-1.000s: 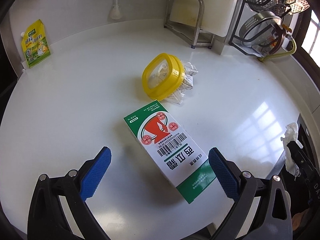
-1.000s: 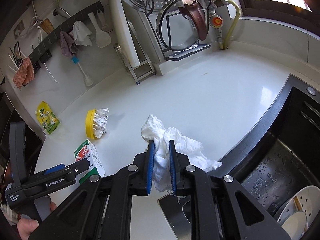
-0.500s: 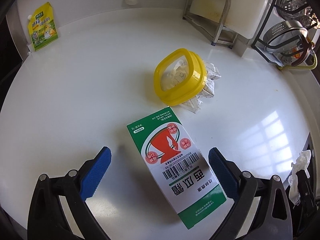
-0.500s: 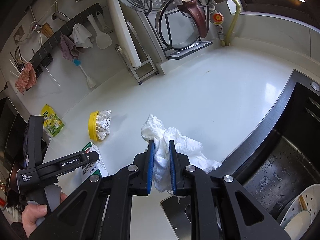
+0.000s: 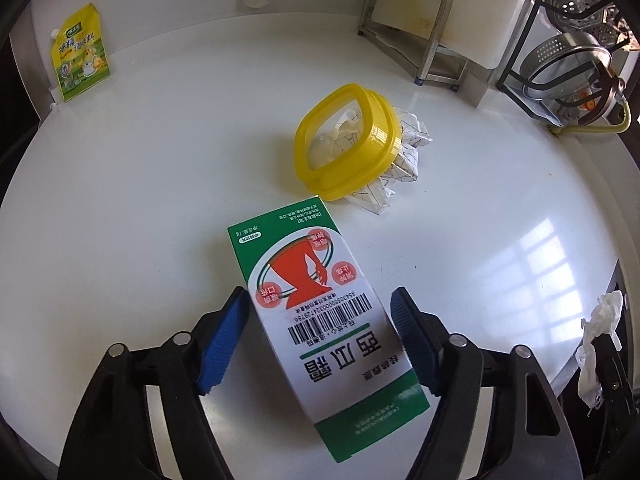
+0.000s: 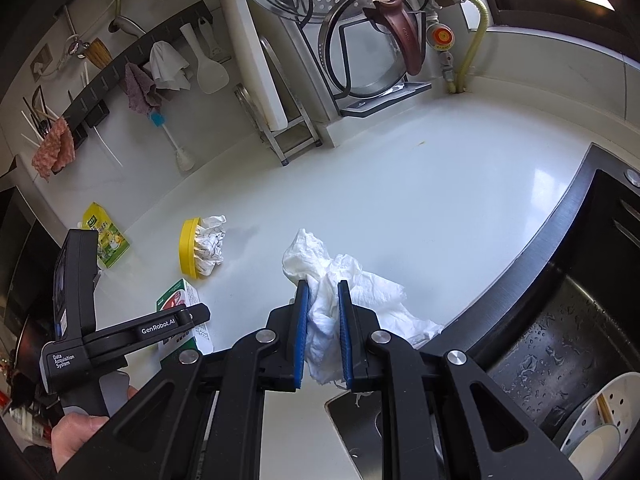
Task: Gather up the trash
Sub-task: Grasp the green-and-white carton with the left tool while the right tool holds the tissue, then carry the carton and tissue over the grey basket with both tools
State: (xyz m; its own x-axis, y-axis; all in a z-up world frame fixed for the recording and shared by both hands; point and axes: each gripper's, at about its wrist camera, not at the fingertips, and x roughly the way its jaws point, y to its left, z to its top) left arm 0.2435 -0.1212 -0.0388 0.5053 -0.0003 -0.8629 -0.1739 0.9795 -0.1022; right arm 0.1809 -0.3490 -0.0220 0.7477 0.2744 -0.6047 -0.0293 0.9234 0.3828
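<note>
A green and white carton (image 5: 324,312) lies flat on the white counter. My left gripper (image 5: 322,340) straddles it, its blue pads close to both long sides; a small gap shows at the right pad. The carton also shows in the right wrist view (image 6: 180,300) under the left gripper (image 6: 172,322). My right gripper (image 6: 323,320) is shut on a crumpled white tissue (image 6: 344,280) and holds it above the counter's front edge. Beyond the carton a yellow lid (image 5: 346,142) leans on crumpled printed paper (image 5: 404,160).
A yellow-green pouch (image 5: 80,54) leans on the back wall at far left. A metal stand (image 5: 416,32) and a rack of pot lids (image 6: 360,40) line the back. A black sink (image 6: 560,340) with dishes lies to the right.
My left gripper has moved forward over the carton and its jaws have narrowed around it. My right gripper still holds the tissue in about the same place.
</note>
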